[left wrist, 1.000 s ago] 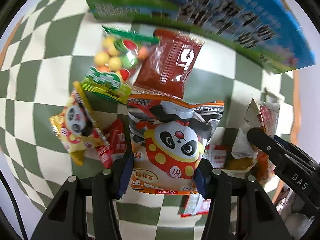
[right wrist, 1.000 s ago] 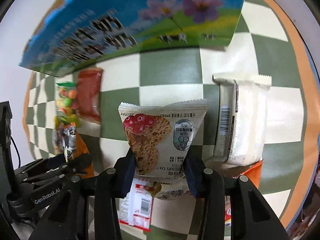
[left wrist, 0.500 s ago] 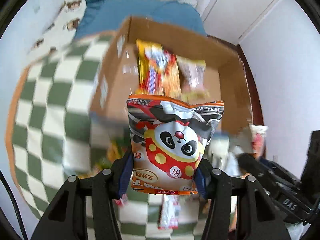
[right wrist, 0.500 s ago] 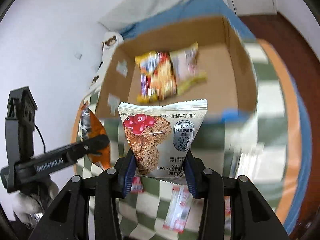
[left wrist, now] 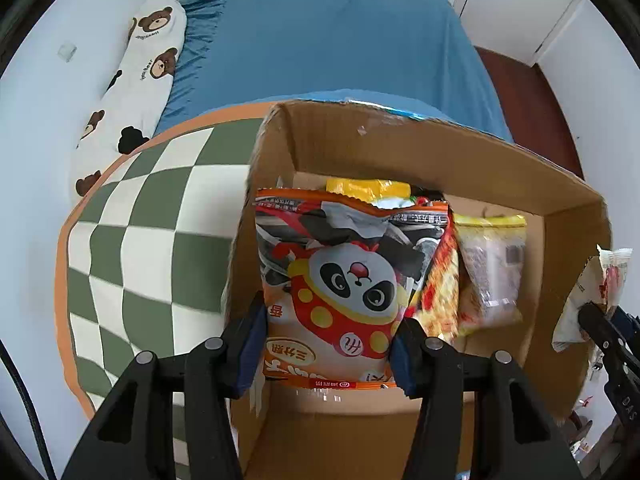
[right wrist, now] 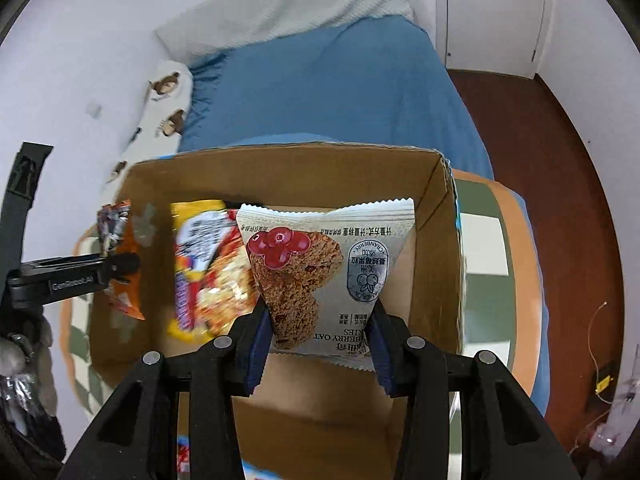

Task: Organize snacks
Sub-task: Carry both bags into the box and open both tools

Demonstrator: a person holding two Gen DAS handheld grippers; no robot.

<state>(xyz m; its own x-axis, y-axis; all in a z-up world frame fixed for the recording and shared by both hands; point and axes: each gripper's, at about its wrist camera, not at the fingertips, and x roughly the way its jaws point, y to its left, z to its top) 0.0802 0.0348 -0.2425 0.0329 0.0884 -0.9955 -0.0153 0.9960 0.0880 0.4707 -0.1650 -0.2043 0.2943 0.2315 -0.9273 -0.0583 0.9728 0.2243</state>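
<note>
My left gripper (left wrist: 328, 344) is shut on an orange panda snack bag (left wrist: 344, 288), held over the left part of an open cardboard box (left wrist: 400, 148). My right gripper (right wrist: 320, 340) is shut on a white cranberry oat cookie packet (right wrist: 324, 276), held over the right part of the same cardboard box (right wrist: 280, 164). Inside the box lie a yellow and orange snack bag (right wrist: 208, 268) and a clear packet with a yellow top (left wrist: 492, 272). The left gripper with its panda bag (right wrist: 120, 264) shows at the left edge of the right wrist view; the right one's cookie packet (left wrist: 588, 292) shows at the right edge of the left wrist view.
The box stands on a green and white checked cloth (left wrist: 152, 232) with an orange border. Behind it is a bed with a blue sheet (left wrist: 328, 40) and a bear-print pillow (left wrist: 136, 80). Dark wooden floor (right wrist: 560, 184) lies to the right.
Both grippers rose from the snack pile on the checked cloth and travelled over the open box, each still holding its packet. The box's inside has come into view.
</note>
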